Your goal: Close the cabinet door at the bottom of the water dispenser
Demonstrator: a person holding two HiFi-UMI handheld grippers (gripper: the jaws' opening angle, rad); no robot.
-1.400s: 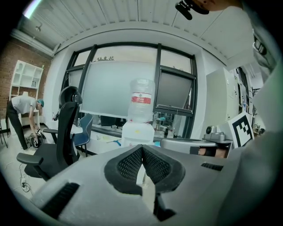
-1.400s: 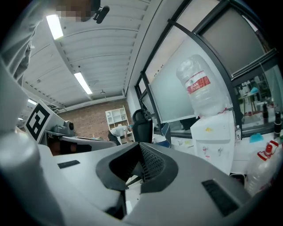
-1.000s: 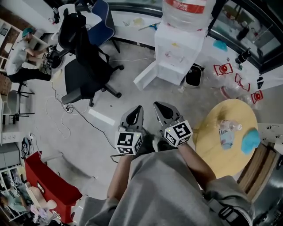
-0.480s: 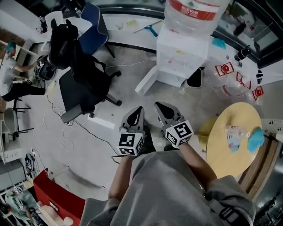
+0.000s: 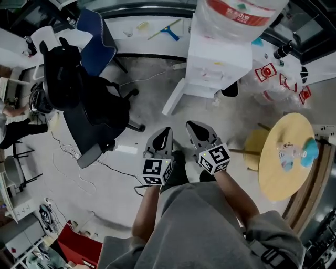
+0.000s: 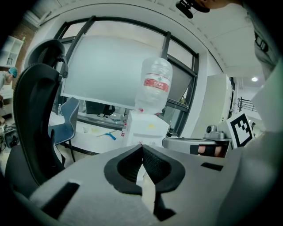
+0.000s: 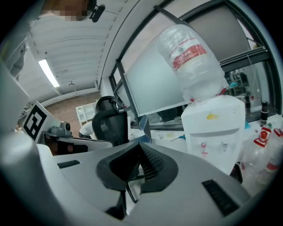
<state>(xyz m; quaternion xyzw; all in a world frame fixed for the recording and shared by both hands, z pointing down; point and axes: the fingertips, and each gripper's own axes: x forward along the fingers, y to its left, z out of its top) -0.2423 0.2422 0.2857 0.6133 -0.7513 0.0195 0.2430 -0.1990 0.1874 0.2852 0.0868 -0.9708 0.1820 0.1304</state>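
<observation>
A: Where do we see the water dispenser (image 5: 218, 58)?

B: We see it ahead of us, white, with a big bottle (image 5: 239, 13) turned upside down on top.

A: And the cabinet door (image 5: 173, 97) at the bottom?

B: It is open. It sticks out from the bottom of the dispenser on the left side, slanting over the floor (image 5: 157, 79) toward us.

A: Are we touching it?

B: No. Both grippers are well apart from it, close in front of our body and side by side.

A: What is the left gripper (image 5: 165, 128) doing?

B: Its jaws are pressed together. We have nothing in them.

A: And the right gripper (image 5: 190, 125)?

B: The same. Its jaws meet at the tips, and we hold nothing there either.

A: Where do they point?

B: Both point at the dispenser. In the left gripper view it stands just above the closed jaws. In the right gripper view it stands to the right of them.

A: What else is around us?

B: A black chair (image 5: 89, 105) is on our left, with a blue chair (image 5: 97, 42) behind it. A round table (image 5: 278, 178) is on our right, with a small bottle (image 5: 287, 155) lying on it.
</observation>
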